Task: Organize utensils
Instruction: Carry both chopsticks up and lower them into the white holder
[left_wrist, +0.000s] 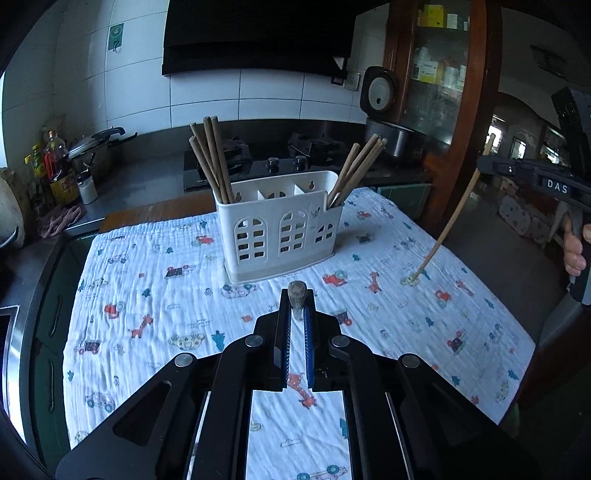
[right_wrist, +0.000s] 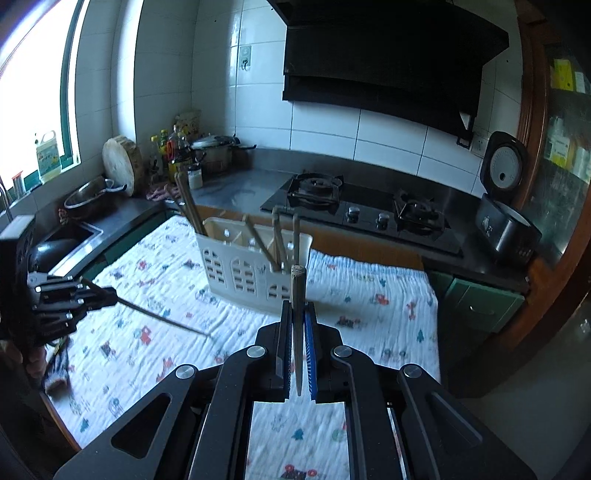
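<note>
A white plastic utensil holder (left_wrist: 280, 229) stands on the patterned cloth, with several brown chopsticks in its left end (left_wrist: 212, 158) and its right end (left_wrist: 356, 168). My left gripper (left_wrist: 297, 306) is shut on a chopstick (left_wrist: 297, 291), seen end-on; in the right wrist view that chopstick (right_wrist: 162, 317) slants down to the cloth. My right gripper (right_wrist: 298, 306) is shut on another chopstick (right_wrist: 297, 295); in the left wrist view it (left_wrist: 452, 225) slants down with its tip on the cloth right of the holder (right_wrist: 251, 266).
The table carries a white cloth with cartoon prints (left_wrist: 147, 295). Behind it are a gas hob (right_wrist: 362, 210), a rice cooker (right_wrist: 506, 218), bottles and a pot (right_wrist: 207, 151), and a sink (right_wrist: 70, 236) at the left. A wooden door frame (left_wrist: 476, 110) stands at the right.
</note>
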